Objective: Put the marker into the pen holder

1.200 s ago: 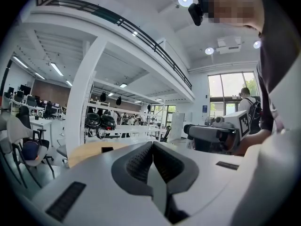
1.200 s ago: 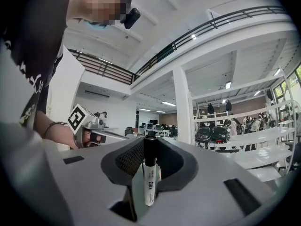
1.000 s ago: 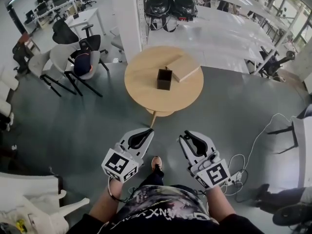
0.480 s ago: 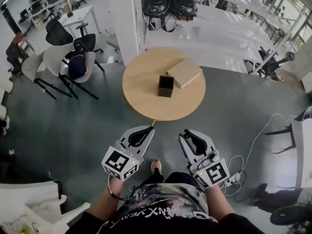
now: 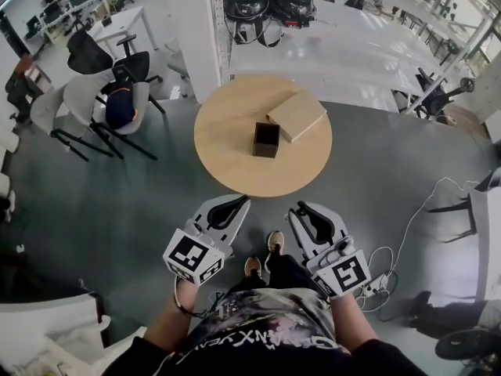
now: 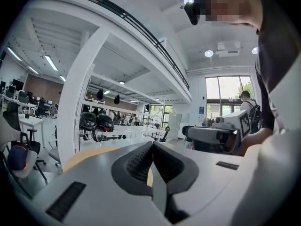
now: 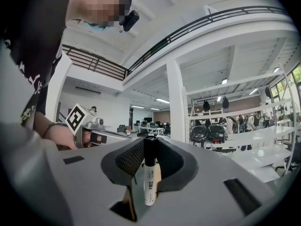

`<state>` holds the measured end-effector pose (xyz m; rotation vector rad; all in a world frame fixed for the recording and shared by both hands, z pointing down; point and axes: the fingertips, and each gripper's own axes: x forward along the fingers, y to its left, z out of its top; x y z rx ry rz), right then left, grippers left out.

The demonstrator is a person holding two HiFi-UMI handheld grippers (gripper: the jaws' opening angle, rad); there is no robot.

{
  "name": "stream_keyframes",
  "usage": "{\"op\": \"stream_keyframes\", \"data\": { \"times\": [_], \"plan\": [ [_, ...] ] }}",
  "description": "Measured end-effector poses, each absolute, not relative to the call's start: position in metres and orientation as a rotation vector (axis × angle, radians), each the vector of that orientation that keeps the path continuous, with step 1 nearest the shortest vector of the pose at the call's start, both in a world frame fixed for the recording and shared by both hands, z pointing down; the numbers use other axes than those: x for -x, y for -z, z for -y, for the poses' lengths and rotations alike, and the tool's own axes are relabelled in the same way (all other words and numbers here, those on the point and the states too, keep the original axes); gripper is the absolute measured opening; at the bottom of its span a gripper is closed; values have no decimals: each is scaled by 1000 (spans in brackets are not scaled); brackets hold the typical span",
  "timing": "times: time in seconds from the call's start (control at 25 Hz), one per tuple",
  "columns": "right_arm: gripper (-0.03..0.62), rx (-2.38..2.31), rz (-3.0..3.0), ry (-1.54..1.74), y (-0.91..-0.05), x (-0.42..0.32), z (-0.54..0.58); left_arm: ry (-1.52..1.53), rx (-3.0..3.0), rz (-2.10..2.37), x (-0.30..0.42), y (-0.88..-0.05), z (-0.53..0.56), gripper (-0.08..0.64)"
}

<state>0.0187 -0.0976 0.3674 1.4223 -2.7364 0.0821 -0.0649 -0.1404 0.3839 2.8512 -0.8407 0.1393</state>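
Open floor runs unobstructed at 12 o'clock up to the round desk. Desk's 6 o'clock half is bare as far as the pen holder, whose top is open. A wooden box sits just beside the holder's 1 o'clock corner. Chairs cluster at 10 o'clock, well apart.

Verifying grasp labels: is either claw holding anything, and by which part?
Right claw grips the marker at its black-capped end, white barrel trailing back toward the camera. Left claw: shut, empty.
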Motion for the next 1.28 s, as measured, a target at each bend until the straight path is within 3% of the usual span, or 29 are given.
{"op": "stream_keyframes", "data": {
  "times": [1.28],
  "plan": [
    [80, -1280, 2844, -51, -405, -43, 312, -199, -2776, 955, 20, -434, 333, 21]
  ]
}}
